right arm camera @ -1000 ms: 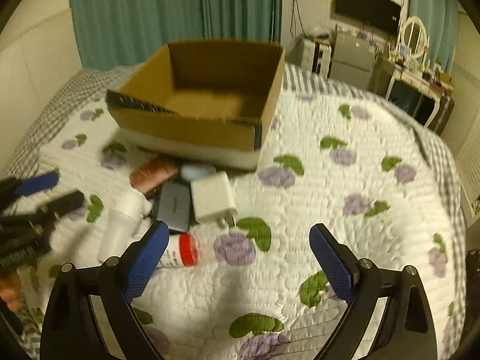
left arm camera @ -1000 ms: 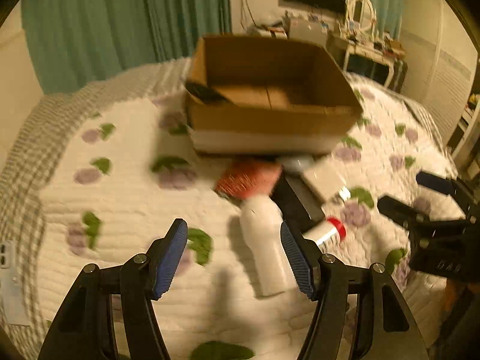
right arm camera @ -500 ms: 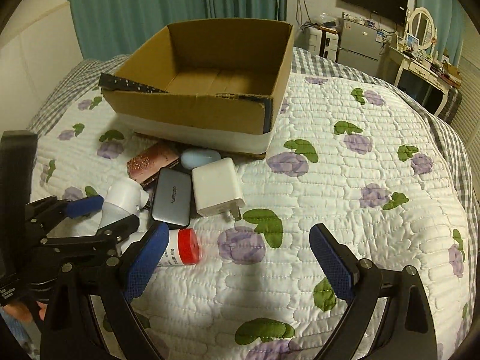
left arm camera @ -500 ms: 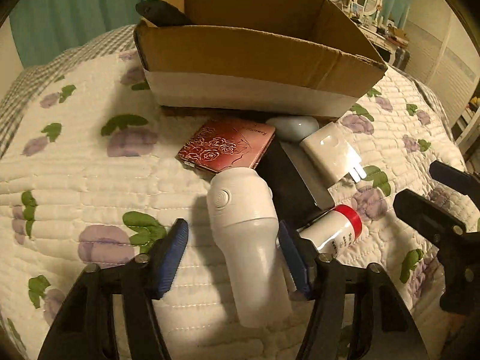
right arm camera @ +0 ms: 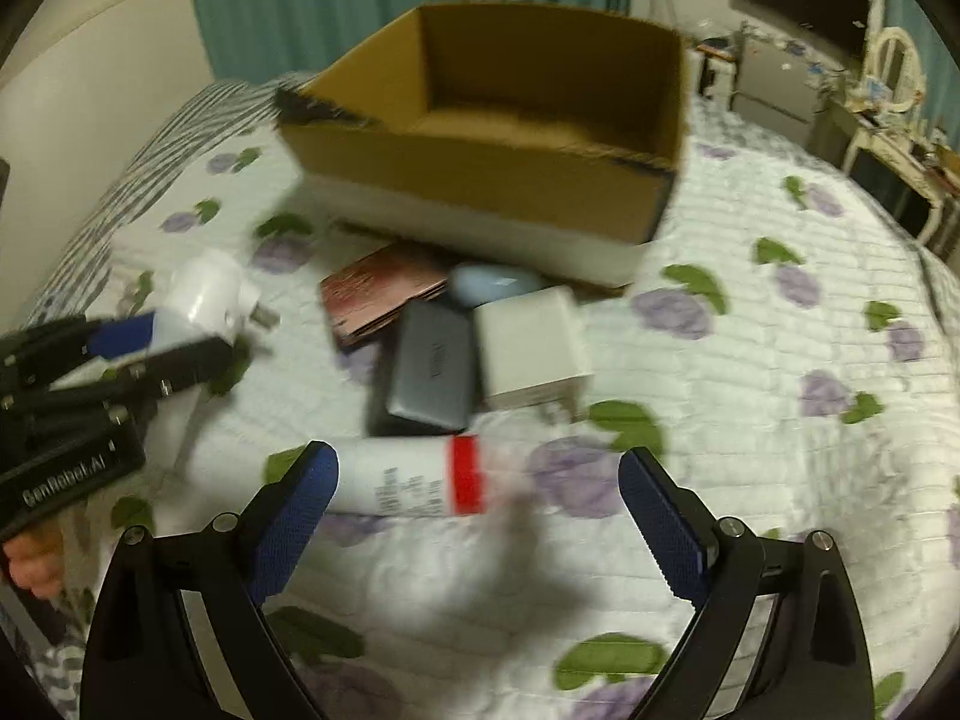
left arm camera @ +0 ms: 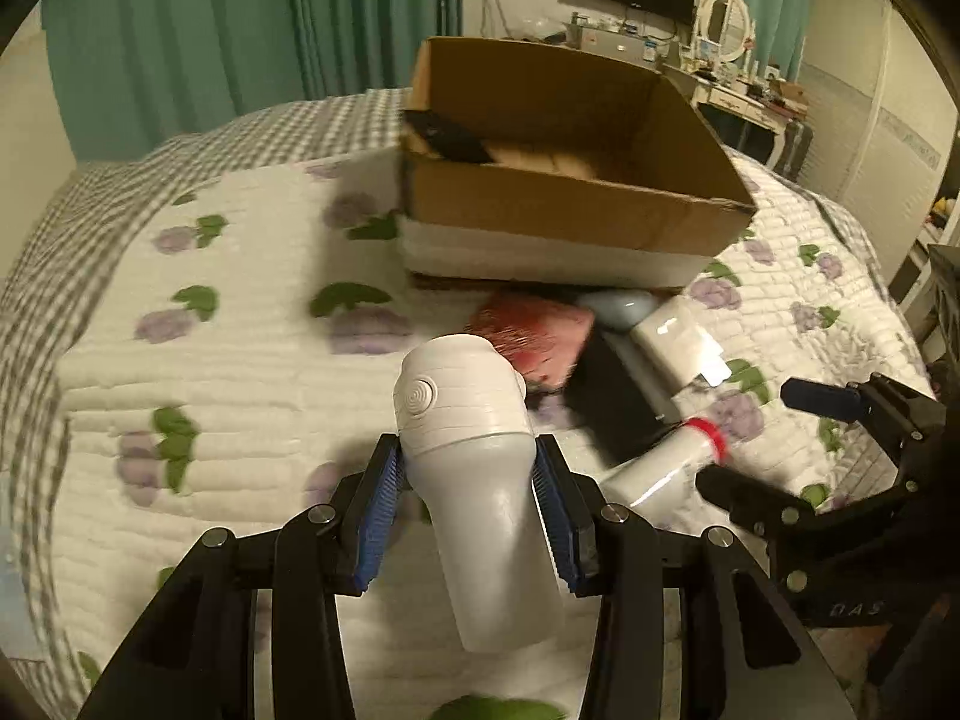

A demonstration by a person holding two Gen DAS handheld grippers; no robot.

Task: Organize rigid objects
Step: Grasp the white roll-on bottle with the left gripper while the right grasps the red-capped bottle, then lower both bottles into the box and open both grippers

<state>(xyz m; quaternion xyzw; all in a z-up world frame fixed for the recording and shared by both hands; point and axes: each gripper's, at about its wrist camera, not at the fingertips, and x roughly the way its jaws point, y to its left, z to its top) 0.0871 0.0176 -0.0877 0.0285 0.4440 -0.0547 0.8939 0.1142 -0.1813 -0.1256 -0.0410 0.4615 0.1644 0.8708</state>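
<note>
My left gripper [left arm camera: 465,483] is clamped on the white plastic bottle-shaped device [left arm camera: 474,480], both blue pads pressed to its sides, its round head pointing ahead. My right gripper [right arm camera: 477,510] stands wide apart, holding nothing; the white tube with a red band [right arm camera: 414,477] lies on the quilt just ahead, between its fingers. Beyond that tube sit the grey slab-shaped case [right arm camera: 429,369], white charger block [right arm camera: 531,348], pale blue rounded piece [right arm camera: 495,288] and red patterned flat case [right arm camera: 381,291]. Farther ahead stands the open brown cardboard box [right arm camera: 480,192]; through the blur its floor appears bare, so I judge sorting barely begun, with six items left outside.
</note>
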